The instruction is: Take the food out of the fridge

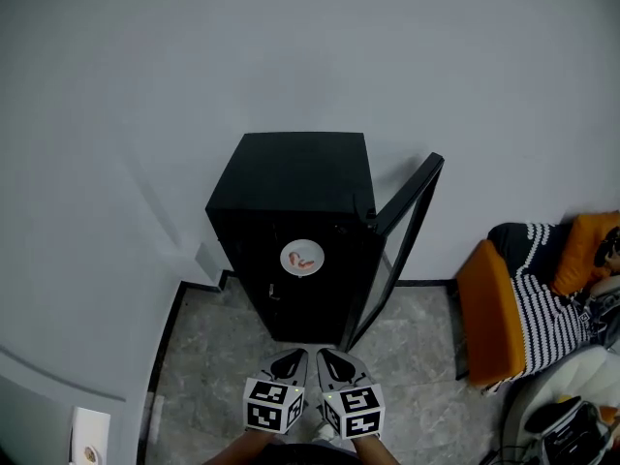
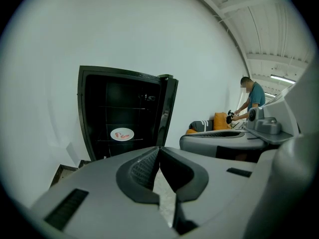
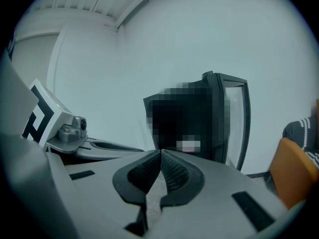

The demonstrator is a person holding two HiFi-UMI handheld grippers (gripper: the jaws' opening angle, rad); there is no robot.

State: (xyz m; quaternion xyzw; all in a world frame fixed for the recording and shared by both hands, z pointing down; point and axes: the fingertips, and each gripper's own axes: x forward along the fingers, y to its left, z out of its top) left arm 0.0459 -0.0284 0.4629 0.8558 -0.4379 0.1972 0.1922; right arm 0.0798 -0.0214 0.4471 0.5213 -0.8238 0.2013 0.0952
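A small black fridge stands against the white wall with its glass door swung open to the right. On a shelf inside lies a white plate with reddish food, also seen as the plate in the left gripper view. My left gripper and right gripper sit side by side low in the head view, a short way in front of the fridge. Both are shut with nothing between the jaws. The left gripper points at the fridge; the right gripper does too.
An orange chair with a striped cushion stands at the right. A person works at the far right in the left gripper view. The floor is grey marble tile with a dark skirting along the wall.
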